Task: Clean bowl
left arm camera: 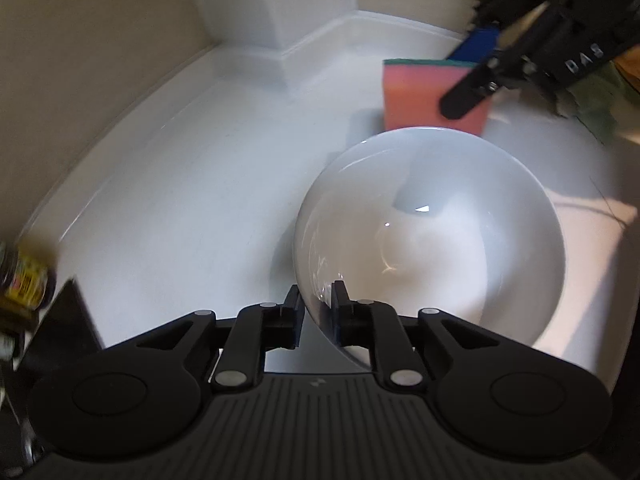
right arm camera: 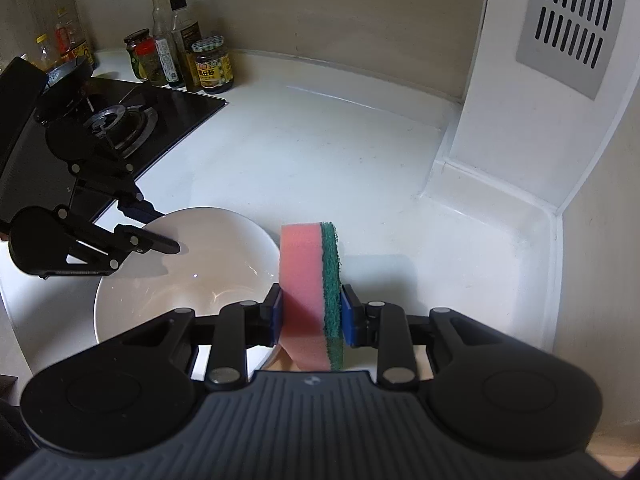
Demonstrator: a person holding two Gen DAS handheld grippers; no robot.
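Left tool (left arm camera: pixel 316 304) pinches the bowl (left arm camera: pixel 432 248) rim; right tool (right arm camera: pixel 312 312) clamps a sponge (right arm camera: pixel 310 280). Stove (right arm camera: pixel 120 128) and jars (right arm camera: pixel 212 66) at ten o'clock on the desk (right arm camera: pixel 320 152).

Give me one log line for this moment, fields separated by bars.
left gripper: shut on bowl rim | right gripper: shut on sponge | sponge: outside bowl | bowl: on counter

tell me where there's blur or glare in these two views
Left wrist view: the jar at the left edge is smeared with blur, and bright glints sit inside the bowl. Right wrist view: sharp; the sponge casts a soft shadow on the counter.
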